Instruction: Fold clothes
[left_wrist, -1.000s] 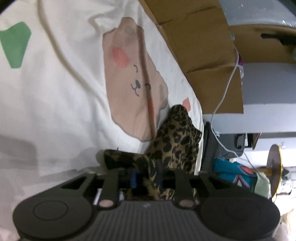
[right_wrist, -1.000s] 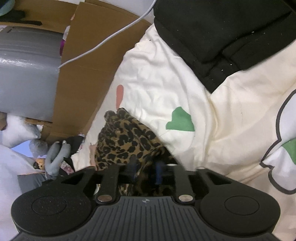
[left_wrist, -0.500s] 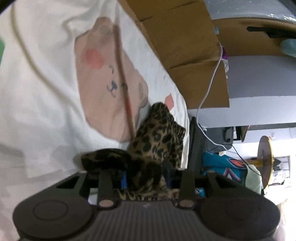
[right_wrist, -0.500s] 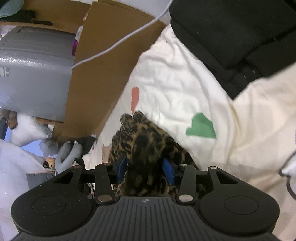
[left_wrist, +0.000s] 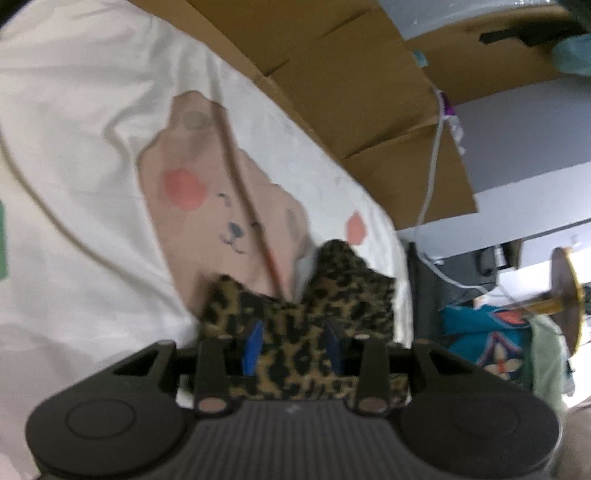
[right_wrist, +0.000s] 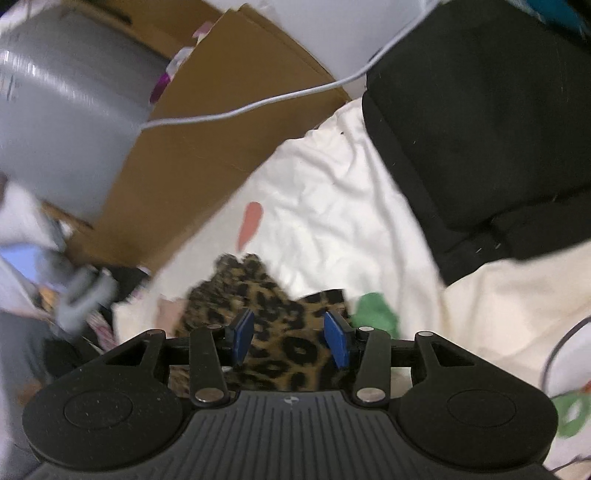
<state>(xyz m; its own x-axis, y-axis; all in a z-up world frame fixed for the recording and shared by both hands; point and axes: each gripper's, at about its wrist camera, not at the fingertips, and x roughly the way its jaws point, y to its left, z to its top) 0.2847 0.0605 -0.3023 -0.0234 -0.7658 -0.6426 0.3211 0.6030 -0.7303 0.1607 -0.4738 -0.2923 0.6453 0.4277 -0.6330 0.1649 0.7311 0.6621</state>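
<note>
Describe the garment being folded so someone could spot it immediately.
Find the cream cartoon-print bedsheet beside the cardboard box. Near its edge lies the leopard-print garment, bunched between both hand-held grippers. Only it has tan-and-black spots; the neighbouring clothing is plain black.

The right gripper (right_wrist: 291, 339) with blue pads (right_wrist: 335, 341) is spreading apart over a leopard-print fabric garment (right_wrist: 273, 332), which is lying on a cream printed bedsheet (right_wrist: 325, 221) beside a black folded garment (right_wrist: 480, 122).

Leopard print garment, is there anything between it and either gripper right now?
Nothing visible. The leopard print garment lies directly between the blue pads of the left gripper, and it also fills the gap of the right gripper. No other object intervenes.
</note>
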